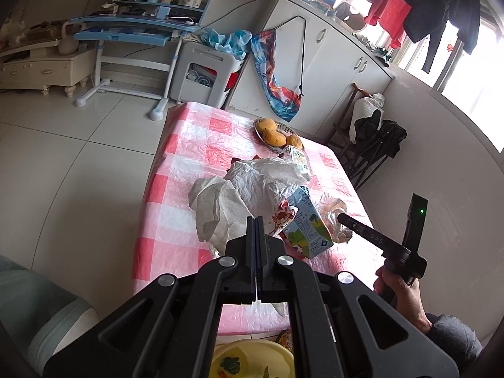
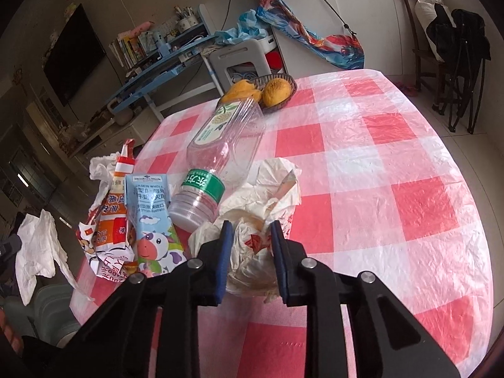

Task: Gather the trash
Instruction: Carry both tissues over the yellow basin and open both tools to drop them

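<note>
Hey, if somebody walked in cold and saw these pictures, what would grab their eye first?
Probably the pink-and-white checked tablecloth and the heap of trash near its edge: a clear plastic bottle lying on its side, a cow-print milk carton and crumpled wrappers. Next, the right gripper with a crumpled plastic bag between its jaws, and the basket of mangoes at the far edge.

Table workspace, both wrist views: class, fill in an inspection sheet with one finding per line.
Surface: table under a pink-and-white checked plastic cover.
Job's things: bottle lying down; milk carton; torn wrapper; tissues; crumpled bag.
Clutter: mango basket.
Grippers: left tool shut, nothing seen between its fingers; right tool straddling the bag, pads seemingly touching it.
Cables: black cord hanging on the cabinet.
Surroundings: blue desk, chair, hanging clothes.
</note>
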`<move>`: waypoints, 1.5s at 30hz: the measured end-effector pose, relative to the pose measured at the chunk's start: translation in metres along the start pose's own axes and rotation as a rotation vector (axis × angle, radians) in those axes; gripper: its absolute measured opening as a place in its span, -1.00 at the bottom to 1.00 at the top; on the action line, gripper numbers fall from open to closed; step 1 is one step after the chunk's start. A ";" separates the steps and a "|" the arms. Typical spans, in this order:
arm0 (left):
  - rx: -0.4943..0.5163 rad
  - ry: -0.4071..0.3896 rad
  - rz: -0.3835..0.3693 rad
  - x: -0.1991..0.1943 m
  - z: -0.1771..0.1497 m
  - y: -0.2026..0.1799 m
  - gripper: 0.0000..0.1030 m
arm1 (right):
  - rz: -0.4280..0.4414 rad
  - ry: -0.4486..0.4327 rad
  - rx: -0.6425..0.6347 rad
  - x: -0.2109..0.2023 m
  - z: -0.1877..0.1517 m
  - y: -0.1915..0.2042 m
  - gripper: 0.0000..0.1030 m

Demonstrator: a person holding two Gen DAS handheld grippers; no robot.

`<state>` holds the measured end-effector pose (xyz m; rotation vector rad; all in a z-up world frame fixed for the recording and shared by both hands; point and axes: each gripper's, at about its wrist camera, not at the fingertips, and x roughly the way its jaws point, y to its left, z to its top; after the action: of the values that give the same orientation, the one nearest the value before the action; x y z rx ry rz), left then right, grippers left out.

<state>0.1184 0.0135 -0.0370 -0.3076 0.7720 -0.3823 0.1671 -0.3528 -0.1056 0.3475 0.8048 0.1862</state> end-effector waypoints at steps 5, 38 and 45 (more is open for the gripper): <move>0.002 -0.020 -0.036 -0.007 -0.003 -0.003 -0.99 | 0.048 -0.049 0.028 -0.032 -0.005 0.004 -0.55; 0.124 0.110 -0.022 -0.041 -0.118 -0.056 -0.98 | 0.130 0.043 -0.200 -0.098 -0.137 0.096 0.33; 0.156 0.241 -0.006 -0.035 -0.153 -0.065 -0.98 | 0.119 -0.055 -0.173 -0.109 -0.128 0.090 0.36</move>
<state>-0.0289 -0.0488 -0.0929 -0.1184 0.9714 -0.4882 -0.0036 -0.2715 -0.0803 0.2362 0.7083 0.3535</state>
